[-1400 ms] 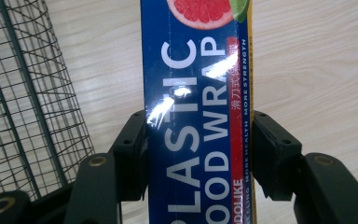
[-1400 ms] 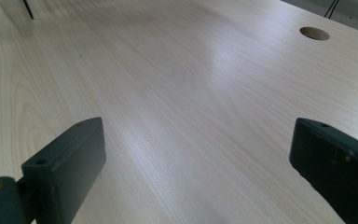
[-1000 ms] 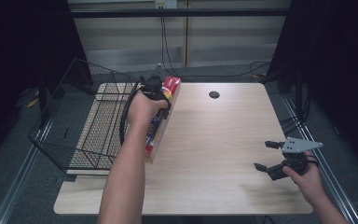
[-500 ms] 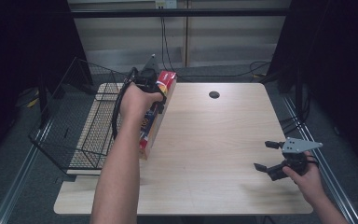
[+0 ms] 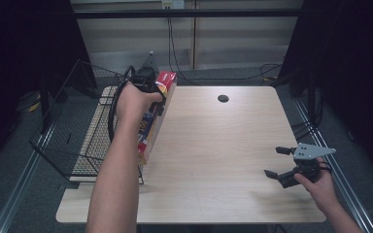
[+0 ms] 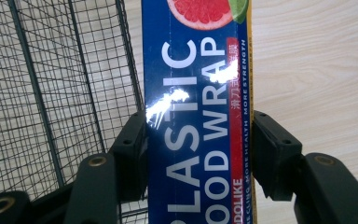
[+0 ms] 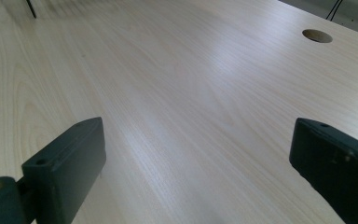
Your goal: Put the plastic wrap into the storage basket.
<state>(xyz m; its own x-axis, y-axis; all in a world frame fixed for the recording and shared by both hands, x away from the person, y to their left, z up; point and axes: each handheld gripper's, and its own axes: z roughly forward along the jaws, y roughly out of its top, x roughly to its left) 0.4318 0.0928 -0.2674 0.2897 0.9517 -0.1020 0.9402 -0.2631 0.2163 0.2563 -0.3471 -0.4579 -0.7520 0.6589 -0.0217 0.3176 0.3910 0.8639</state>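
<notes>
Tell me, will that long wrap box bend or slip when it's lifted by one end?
Probably not bend: the box looks like stiff cardboard with straight edges. It might slip, since its glossy face glares between the left gripper. Being long and held near one end, it may swing toward the basket.

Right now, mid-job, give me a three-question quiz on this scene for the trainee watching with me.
1. True or false: the left gripper has its jaws clamped on the plastic food wrap box.
2. Which best describes the right gripper? A) shut on a cup B) open with nothing between its jaws, above the table C) inside the wire basket
3. On which side of the box does the wire basket stand in the high view?

Key:
1. True; both pads press the box's long sides.
2. B.
3. To the left of the box, at the table's left edge.
</notes>
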